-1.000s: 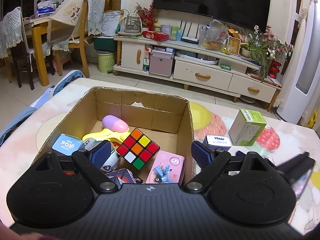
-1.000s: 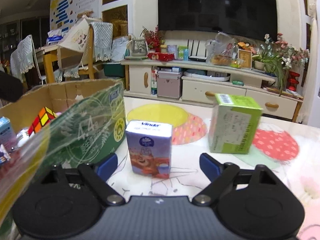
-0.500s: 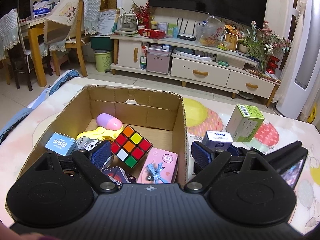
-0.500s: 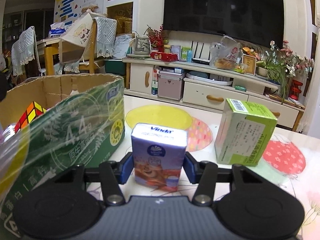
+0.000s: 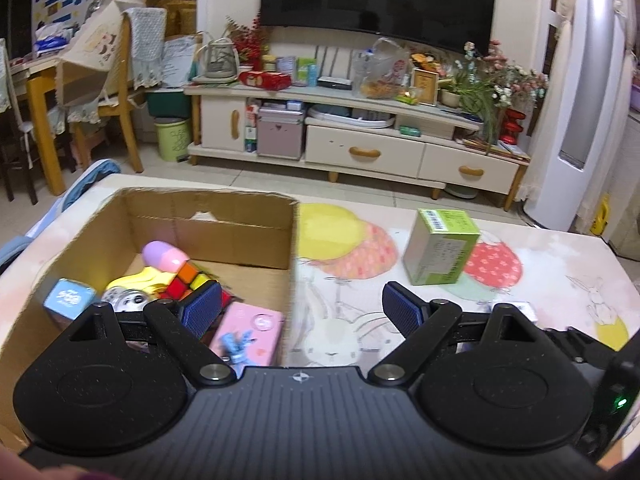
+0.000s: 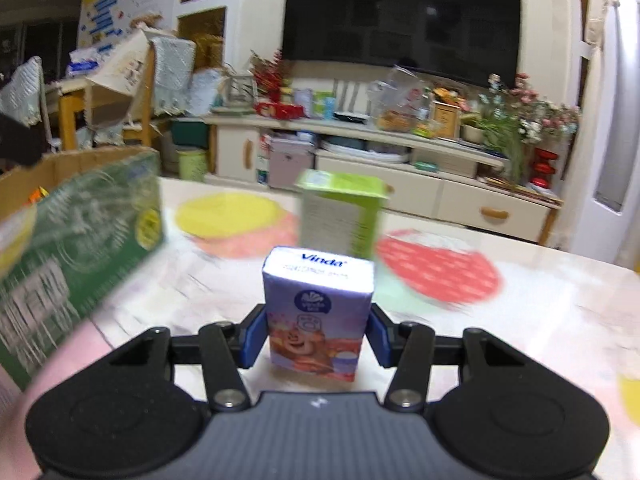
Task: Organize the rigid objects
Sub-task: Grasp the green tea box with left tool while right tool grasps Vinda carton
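Right wrist: green box (image 6: 340, 212) behind tissue pack (image 6: 318, 312)

Right wrist view: tissue pack (image 6: 318, 312), purple-and-white, reads "Vinda" in blue on its top face; a smaller line beneath is too blurred to make out. Round blue logo on the front, wording illegible (cartoon bear below it). Green wrapper on cardboard box (image 6: 76, 248): print smeared, unreadable. Left wrist view: green box (image 5: 440, 246) carries a barcode label, digits illegible.
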A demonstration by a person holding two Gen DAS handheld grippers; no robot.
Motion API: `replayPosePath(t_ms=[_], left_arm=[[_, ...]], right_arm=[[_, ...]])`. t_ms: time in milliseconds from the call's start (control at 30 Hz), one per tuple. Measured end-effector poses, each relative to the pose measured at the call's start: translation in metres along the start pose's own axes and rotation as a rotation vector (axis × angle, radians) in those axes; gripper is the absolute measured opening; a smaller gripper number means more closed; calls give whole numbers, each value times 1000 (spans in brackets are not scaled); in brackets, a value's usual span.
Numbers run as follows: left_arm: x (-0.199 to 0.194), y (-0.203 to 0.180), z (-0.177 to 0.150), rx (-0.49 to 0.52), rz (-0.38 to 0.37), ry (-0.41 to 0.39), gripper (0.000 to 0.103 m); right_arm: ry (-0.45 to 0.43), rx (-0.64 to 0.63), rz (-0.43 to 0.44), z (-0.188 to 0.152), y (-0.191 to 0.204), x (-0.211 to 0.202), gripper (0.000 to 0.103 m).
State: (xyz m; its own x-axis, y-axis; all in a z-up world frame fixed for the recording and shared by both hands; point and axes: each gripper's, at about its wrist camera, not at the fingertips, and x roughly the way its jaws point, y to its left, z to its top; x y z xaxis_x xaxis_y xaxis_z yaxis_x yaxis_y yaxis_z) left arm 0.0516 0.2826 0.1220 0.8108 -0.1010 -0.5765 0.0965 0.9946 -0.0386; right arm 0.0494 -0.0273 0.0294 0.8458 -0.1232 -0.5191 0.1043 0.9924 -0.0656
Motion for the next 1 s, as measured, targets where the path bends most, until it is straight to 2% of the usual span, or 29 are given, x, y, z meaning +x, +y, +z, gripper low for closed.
replayPosePath(t_ms=[267,567,833,967,1000], left_arm=[[9,-21,-7,43,-48,-7,103],[33,-54,-22,112,-86,-5,103],[69,-92,-42,162,-107,-1,103],[86,-111,-42,149,-109,-30,103],[92,-115,-41,148,-108,-37,103]], right_arm=[[31,64,-120,-17,-55,-6,52],[45,31,-167,-26,-86,-2,53],[38,35,-145,-30,-106,-1,53],[38,54,-117,-31,-110,1,56],[39,60,-111,-31,-112,2,59]])
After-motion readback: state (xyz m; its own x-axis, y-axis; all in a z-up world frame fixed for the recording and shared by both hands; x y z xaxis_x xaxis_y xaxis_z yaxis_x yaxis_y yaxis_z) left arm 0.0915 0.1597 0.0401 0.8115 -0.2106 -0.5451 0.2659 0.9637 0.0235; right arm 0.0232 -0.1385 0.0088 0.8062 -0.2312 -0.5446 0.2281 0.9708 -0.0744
